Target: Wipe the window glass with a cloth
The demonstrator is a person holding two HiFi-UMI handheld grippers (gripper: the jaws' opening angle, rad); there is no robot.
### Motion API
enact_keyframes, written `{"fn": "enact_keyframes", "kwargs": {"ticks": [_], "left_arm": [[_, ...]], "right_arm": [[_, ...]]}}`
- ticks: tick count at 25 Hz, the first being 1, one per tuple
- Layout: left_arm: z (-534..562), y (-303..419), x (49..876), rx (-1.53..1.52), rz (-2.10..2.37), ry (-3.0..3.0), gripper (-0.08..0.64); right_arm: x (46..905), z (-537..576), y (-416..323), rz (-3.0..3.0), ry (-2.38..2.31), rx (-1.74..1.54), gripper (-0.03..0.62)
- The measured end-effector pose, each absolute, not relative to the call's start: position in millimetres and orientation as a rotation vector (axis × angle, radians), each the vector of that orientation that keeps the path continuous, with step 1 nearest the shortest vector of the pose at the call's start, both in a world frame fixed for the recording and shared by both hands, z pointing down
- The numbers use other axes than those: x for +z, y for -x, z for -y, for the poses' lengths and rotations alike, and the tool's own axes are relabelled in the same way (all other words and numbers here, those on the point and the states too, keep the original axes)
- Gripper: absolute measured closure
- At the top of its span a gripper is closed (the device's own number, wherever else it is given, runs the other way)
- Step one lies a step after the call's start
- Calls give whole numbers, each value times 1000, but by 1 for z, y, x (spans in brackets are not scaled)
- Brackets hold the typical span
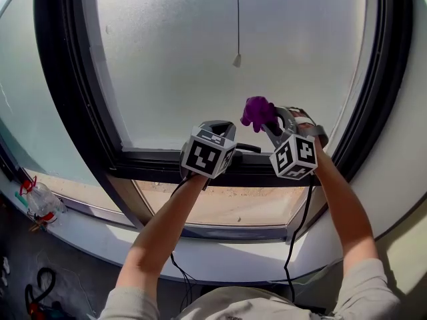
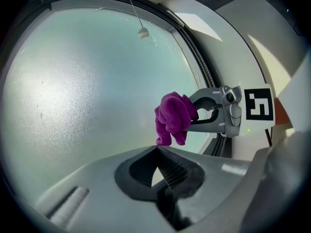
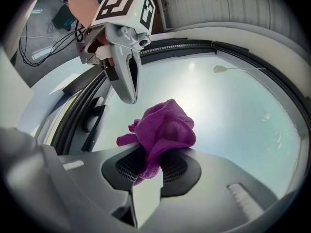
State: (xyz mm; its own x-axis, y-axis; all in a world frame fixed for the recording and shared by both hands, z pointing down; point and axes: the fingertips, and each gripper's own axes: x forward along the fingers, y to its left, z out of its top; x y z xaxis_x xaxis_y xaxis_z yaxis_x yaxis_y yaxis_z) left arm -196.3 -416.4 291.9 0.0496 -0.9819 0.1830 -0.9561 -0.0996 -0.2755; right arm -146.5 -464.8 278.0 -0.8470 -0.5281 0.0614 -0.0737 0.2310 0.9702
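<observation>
Clamping purple cloth [image 3: 166,127], right gripper [image 3: 148,171] jaws

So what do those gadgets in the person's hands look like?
The left gripper and right gripper are grey plastic, each with a white cube printed with black square markers. Each claw has dark ribbed pads. Black cables trail down under the arms. The person wears pale short sleeves.

Fluffy purple cloth [image 3: 165,130]; frosted matt window glass [image 1: 233,25].
</observation>
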Motion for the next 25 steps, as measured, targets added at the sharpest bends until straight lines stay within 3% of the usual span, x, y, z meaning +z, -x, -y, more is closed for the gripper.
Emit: {"fn": "enact_keyframes", "kwargs": {"ticks": [13,25], "left_arm": [[422,185,327,-528,-2050,2280,558],[428,176,336,-539,-2035,2308,558]], "right_arm": [[363,469,145,2027,-426,-1601,486],[381,479,129,2031,-425,-1551,486]]}}
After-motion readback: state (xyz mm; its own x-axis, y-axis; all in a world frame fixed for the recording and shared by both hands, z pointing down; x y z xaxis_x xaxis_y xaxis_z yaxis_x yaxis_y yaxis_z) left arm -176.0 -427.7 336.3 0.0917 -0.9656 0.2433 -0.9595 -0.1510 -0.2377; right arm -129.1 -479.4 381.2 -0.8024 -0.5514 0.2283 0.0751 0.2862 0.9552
